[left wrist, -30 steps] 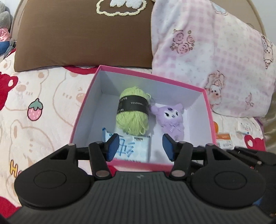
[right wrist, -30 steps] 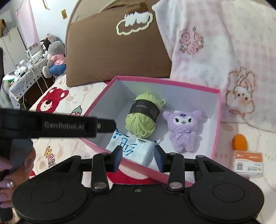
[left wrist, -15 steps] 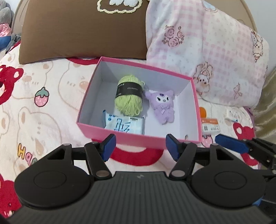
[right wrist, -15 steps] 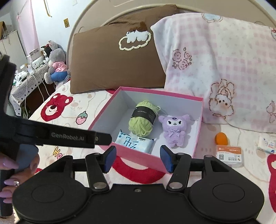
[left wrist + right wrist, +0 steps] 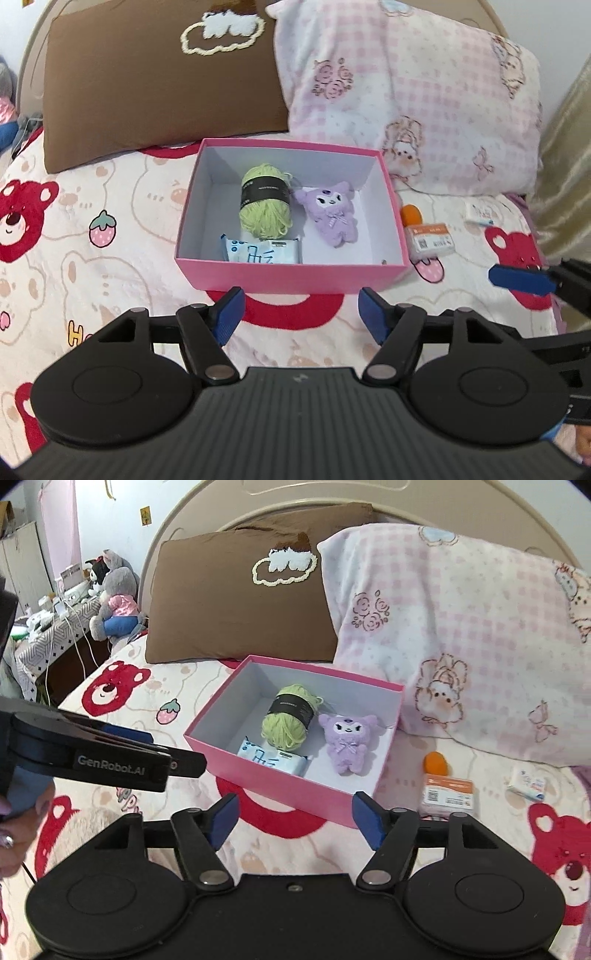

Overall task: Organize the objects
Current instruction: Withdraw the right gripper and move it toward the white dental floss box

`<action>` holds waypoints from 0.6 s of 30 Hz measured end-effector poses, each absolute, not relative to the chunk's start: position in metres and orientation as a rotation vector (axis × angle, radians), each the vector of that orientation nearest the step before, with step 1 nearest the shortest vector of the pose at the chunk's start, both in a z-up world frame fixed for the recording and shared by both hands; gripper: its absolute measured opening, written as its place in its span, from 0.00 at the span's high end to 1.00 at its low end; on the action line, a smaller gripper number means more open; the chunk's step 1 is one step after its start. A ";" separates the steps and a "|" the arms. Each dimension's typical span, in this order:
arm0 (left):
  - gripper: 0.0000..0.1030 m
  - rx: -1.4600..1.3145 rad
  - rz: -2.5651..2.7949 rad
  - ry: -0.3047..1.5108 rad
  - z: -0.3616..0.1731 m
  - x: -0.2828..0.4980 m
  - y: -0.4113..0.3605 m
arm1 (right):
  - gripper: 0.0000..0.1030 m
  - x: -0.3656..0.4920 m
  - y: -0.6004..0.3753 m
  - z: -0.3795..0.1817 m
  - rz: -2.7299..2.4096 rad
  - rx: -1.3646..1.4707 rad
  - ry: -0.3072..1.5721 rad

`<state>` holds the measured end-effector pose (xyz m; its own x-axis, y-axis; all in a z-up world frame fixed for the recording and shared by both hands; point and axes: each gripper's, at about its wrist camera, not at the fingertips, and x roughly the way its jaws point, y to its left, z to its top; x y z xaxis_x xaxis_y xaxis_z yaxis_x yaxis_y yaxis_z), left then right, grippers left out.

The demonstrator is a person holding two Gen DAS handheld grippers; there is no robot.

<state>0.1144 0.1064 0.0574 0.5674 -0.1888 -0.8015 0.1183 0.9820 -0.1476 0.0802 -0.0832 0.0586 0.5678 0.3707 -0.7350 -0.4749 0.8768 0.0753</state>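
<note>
Pink cardboard box (image 5: 291, 275), rectangular, is sitting mid-bed near the pillows, holding crinkly tissue pack (image 5: 262, 254) at its near wall, fuzzy green yarn ball (image 5: 265, 206) and purple plush doll (image 5: 332, 218). Left gripper (image 5: 299, 317) and right gripper (image 5: 291, 821) are hovering before its near edge, jaws opening, nothing between.
</note>
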 end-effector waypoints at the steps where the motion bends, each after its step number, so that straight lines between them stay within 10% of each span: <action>1: 0.34 -0.076 -0.190 0.952 0.060 0.112 0.105 | 0.21 0.077 -0.085 0.060 0.497 -0.145 0.825; 18: 0.14 -0.008 -0.290 0.963 0.084 0.067 0.073 | 0.11 0.030 -0.126 0.069 0.513 -0.277 0.794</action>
